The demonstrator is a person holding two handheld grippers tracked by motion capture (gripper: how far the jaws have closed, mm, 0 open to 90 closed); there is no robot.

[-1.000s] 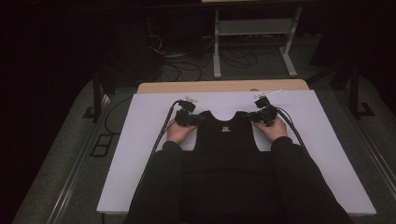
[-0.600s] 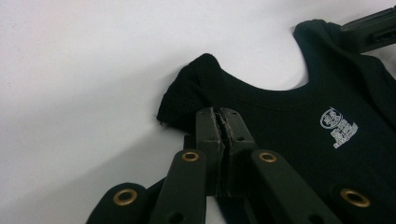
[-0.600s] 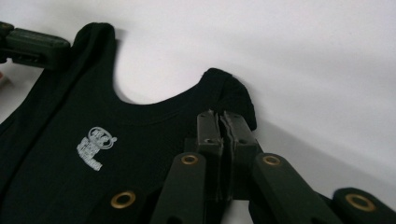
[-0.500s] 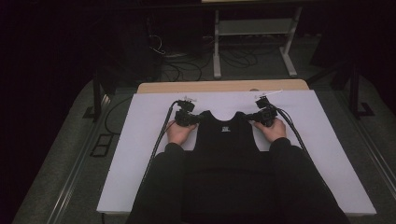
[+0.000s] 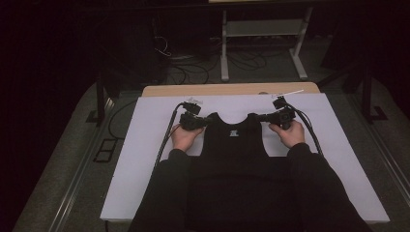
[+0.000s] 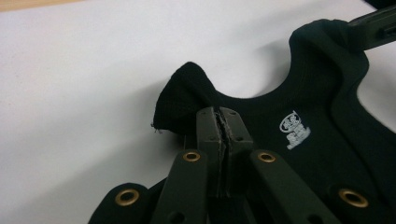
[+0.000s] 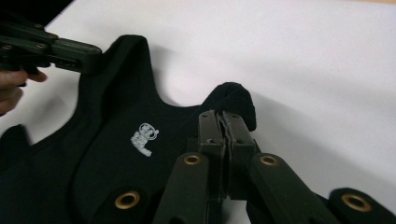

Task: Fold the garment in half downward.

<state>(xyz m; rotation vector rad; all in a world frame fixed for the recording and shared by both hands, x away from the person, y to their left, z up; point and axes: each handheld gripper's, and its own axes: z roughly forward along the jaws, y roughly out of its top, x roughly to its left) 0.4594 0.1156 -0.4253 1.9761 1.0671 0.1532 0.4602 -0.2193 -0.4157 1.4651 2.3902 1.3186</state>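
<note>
A black sleeveless vest (image 5: 235, 145) lies face up on the white tabletop (image 5: 145, 145), neckline toward twelve o'clock, hem toward six (the lower part is hard to tell from the dark sleeves). A small white printed label (image 6: 294, 129) sits just below the scooped neck. Each shoulder strap (image 6: 182, 100) is bunched and lifted slightly off the surface, at about ten and two o'clock.

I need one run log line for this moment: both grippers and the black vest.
left gripper: shut on vest left strap | right gripper: shut on vest right strap | vest: on white table, straps pinched
</note>
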